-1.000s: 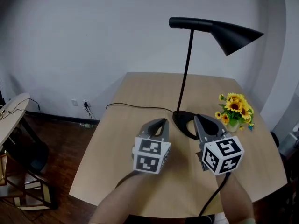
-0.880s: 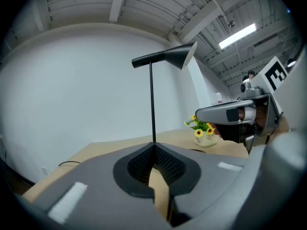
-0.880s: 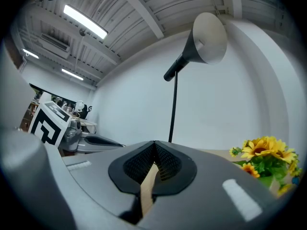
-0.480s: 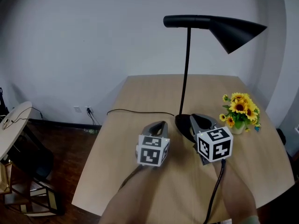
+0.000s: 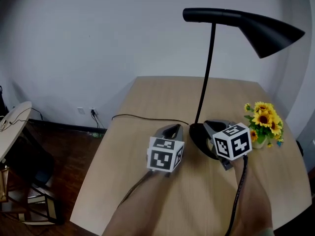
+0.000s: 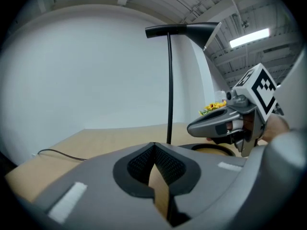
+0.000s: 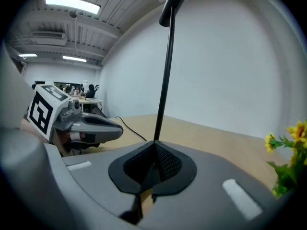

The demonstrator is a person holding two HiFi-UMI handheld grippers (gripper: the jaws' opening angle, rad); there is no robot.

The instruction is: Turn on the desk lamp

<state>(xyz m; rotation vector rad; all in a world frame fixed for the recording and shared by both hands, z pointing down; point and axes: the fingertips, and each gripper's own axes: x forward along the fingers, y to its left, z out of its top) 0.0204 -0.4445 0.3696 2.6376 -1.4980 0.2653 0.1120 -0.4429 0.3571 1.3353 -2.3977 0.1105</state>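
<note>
Right claw (image 5: 210, 126), clenched empty, hovers over the desk lamp's (image 5: 207, 73) base mid-worktop (image 5: 147, 97) in the head view; left claw (image 5: 171, 130) just left of that base. Stem upright, shade pointing right. Left gripper view: claw pinched shut on nothing, lamp unlit. Right gripper view: stem dead ahead; approach seemingly in hand, next comes finding the switch, unseen.

Looked like an office or open-plan workspace: plain white wall (image 5: 98, 33), long fluorescent tube lights (image 7: 72, 4) under exposed ribbed ceiling (image 7: 103, 30), distant desks (image 7: 88, 98), dark wood-plank floor (image 5: 69, 156), white wall sockets (image 5: 78, 109), pale wooden table (image 5: 162, 97) carrying a black desk lamp (image 5: 268, 31).
</note>
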